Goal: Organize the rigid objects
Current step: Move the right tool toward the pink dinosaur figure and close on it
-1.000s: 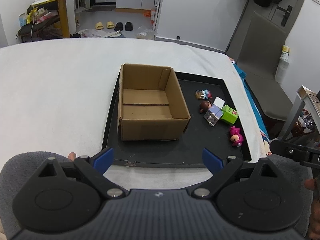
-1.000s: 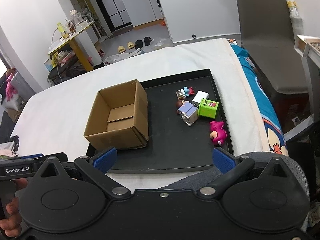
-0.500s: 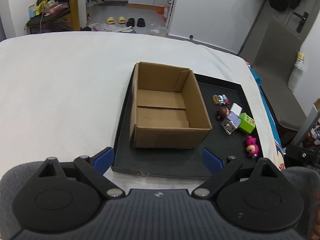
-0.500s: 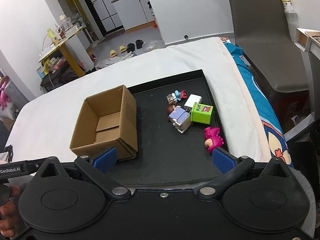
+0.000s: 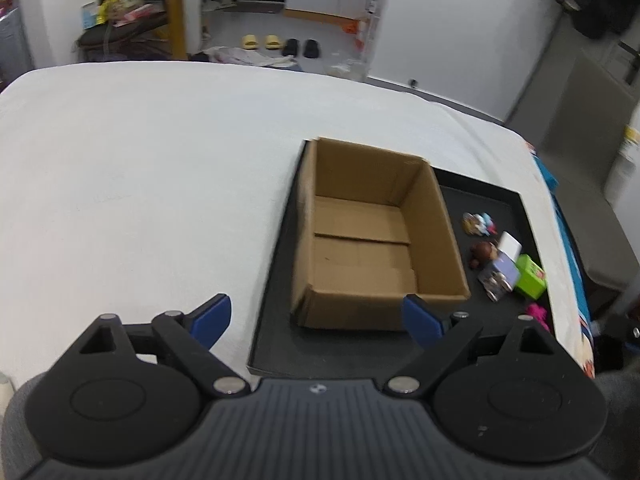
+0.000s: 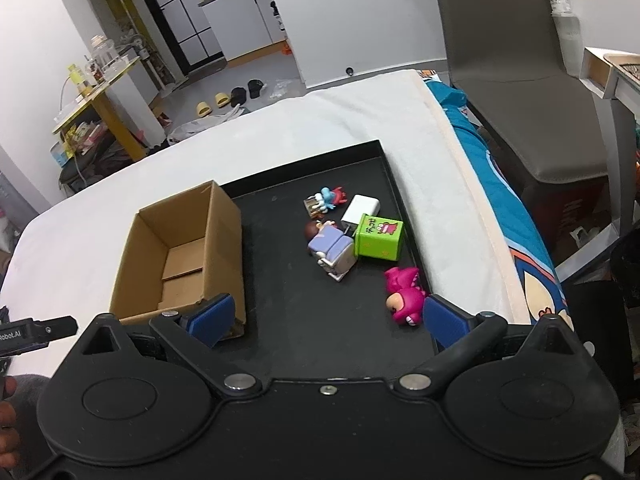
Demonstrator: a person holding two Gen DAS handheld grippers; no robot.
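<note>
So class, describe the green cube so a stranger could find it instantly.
Start at the black tray holding the cardboard box. Among the toys right of the box, the green cube sits nearest the tray's right rim, the only bright green, boxy piece.

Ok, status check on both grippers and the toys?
Left gripper open, right gripper open. Cardboard box empty; pink toy nearest right. Nothing blocking.

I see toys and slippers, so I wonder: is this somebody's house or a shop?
Most likely somebody's home. Slippers sit on the floor, white kitchen cupboards stand at the back, and small toys lie on a black tray beside a cardboard box.
</note>
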